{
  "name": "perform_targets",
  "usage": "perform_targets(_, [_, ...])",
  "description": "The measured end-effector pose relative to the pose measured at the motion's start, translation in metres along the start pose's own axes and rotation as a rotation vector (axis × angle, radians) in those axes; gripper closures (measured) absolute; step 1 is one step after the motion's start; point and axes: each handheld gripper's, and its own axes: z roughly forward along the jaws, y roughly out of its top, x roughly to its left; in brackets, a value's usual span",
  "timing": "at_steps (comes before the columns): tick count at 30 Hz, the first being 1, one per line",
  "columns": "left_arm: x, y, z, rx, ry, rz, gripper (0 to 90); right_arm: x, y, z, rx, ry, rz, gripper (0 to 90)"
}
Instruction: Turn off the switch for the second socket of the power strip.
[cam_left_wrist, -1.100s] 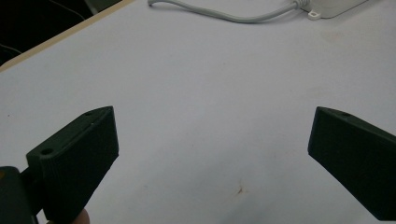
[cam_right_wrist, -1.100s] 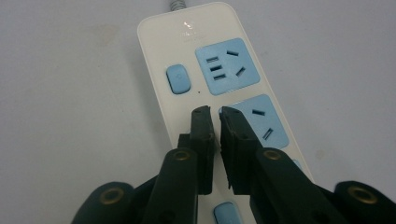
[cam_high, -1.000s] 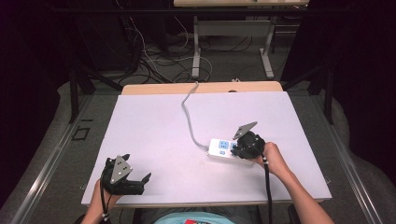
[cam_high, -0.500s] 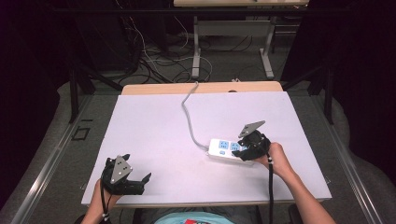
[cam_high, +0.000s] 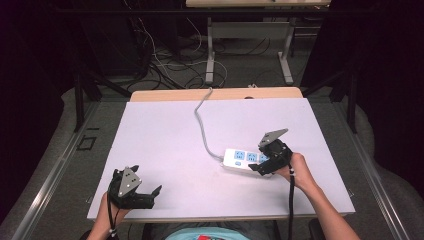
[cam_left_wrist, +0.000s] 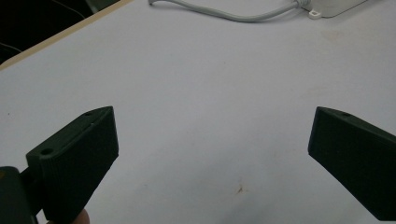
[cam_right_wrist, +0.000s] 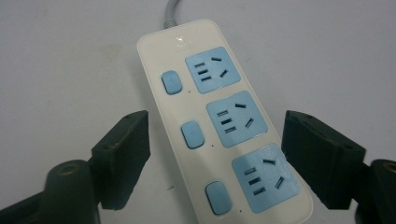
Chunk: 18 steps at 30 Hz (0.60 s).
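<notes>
- Right gripper (cam_high: 264, 166) jaws just opened, straddling strip (cam_right_wrist: 224, 121) without touching; hand barely shifted.
- Left gripper (cam_high: 141, 194) at 7 o'clock, jaws apart, empty.
- Risk: closing off-centre skews strip, tugs cord (cam_high: 202, 125).

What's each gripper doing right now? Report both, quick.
Left gripper: open, holding nothing.
Right gripper: jaws just opening, either side of the power strip, not gripping it.

table (cam_high: 165, 145): white top, wood far edge | floor behind: tangled cables (cam_high: 165, 60) | desk legs (cam_high: 210, 50)
</notes>
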Motion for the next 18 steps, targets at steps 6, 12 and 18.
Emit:
perform_targets(6, [0.0, 0.0, 0.0, -0.001, 0.001, -0.002, 1.5, 0.0, -0.003, -0.007, -0.015, 0.013, 0.016, 15.1])
perform_targets(12, [0.0, 0.0, -0.001, -0.001, 0.002, -0.002, 1.5, 0.001, -0.006, -0.013, -0.041, 0.005, 0.02, 9.9])
perform_targets(18, [0.0, -0.001, -0.001, -0.001, 0.004, -0.005, 1.5, 0.002, -0.009, -0.017, -0.052, -0.004, 0.026, 6.7])
